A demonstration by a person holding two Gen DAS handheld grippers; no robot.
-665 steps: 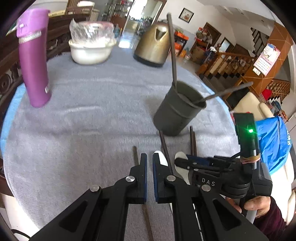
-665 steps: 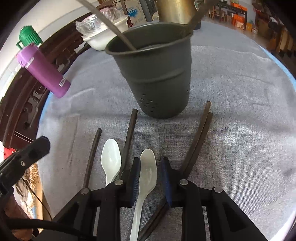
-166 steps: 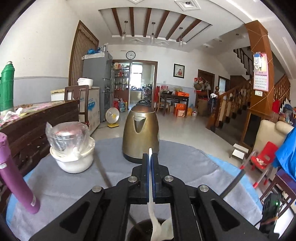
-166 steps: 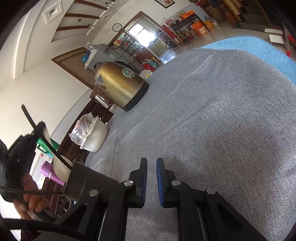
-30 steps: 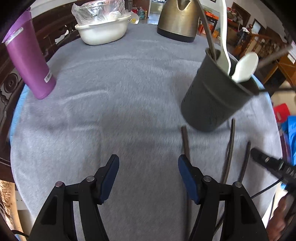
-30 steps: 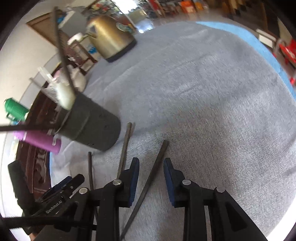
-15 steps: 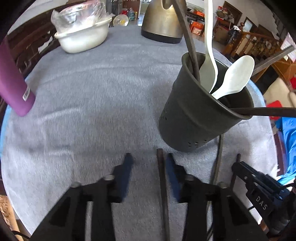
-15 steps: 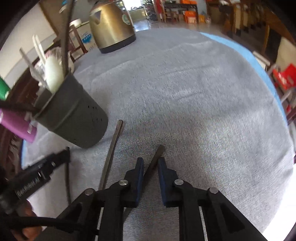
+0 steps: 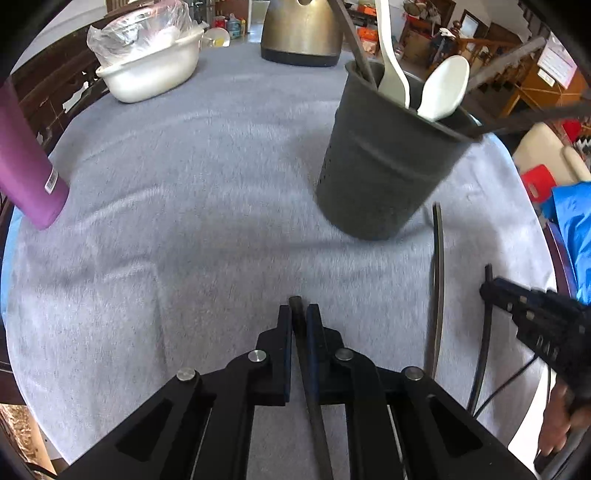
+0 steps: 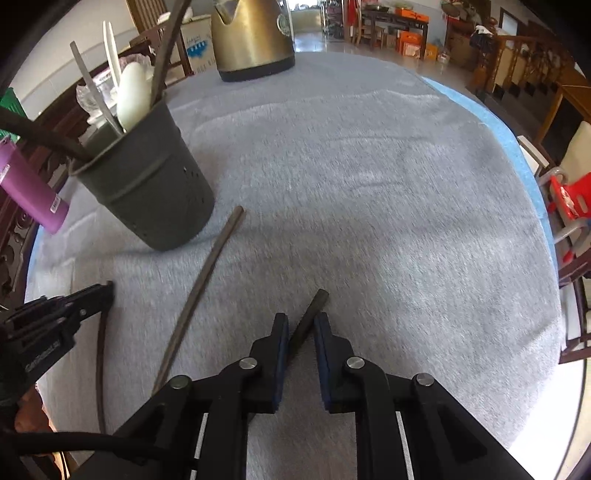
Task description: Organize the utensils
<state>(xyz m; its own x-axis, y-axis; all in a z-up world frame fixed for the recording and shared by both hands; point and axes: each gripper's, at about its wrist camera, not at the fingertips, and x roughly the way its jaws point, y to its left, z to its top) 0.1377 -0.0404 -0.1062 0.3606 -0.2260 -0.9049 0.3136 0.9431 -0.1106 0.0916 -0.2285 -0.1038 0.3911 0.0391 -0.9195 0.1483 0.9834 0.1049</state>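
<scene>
My left gripper (image 9: 298,317) fingers closing on dark slim chopstick (image 9: 308,376); my right gripper (image 10: 300,326) fingers clamp second dark chopstick (image 10: 308,314). Dark grey perforated cup (image 9: 384,173) at one o'clock.

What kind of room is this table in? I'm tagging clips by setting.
Most likely a home's open living and dining area: a kettle and covered bowl share the clothed table, with a wooden stair railing behind.

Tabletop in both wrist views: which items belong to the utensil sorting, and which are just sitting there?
Job items: dark utensil holder; white spoons inside it; three dark chopsticks on the cloth.

Bystanders: gold kettle; purple bottle; white bowl holding a plastic bag.
</scene>
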